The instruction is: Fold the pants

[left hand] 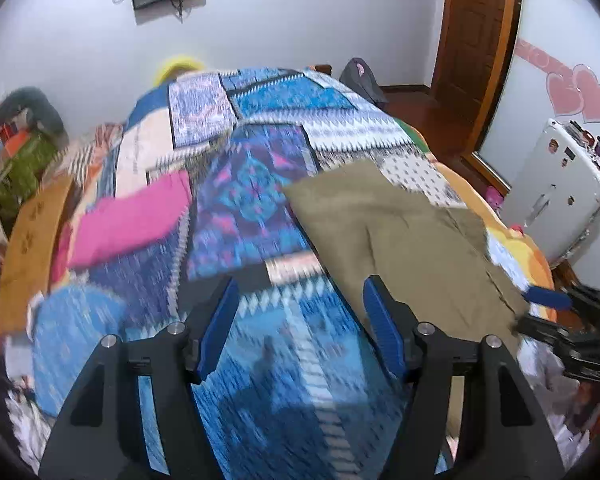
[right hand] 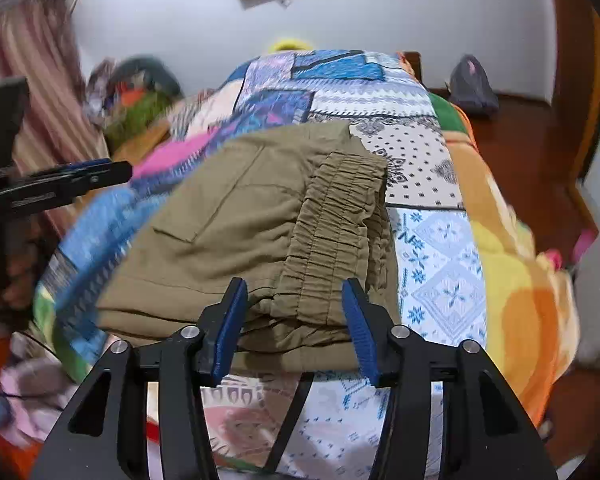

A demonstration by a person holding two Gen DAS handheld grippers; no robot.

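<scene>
Olive-khaki cotton pants [right hand: 260, 232] with a gathered elastic waistband [right hand: 340, 232] are seen folded into a compact stack on a blue patchwork-patterned quilt [right hand: 440, 260] covering the bed, toward its right side. The right gripper [right hand: 296, 312] is held low at the stack's near edge, its blue-padded fingers [right hand: 232, 320] spread wide to either side of the waistband end — nothing is pinched. The left gripper [left hand: 300, 320] is poised over bare quilt left of the pants, fingers likewise spread and empty. A bright pink folded cloth [left hand: 128, 220] is seen further left. The fold is judged nearly complete. A careless brush against the near edge could drag the upper layers askew — the waistband, lying loose on top, would slide first.
</scene>
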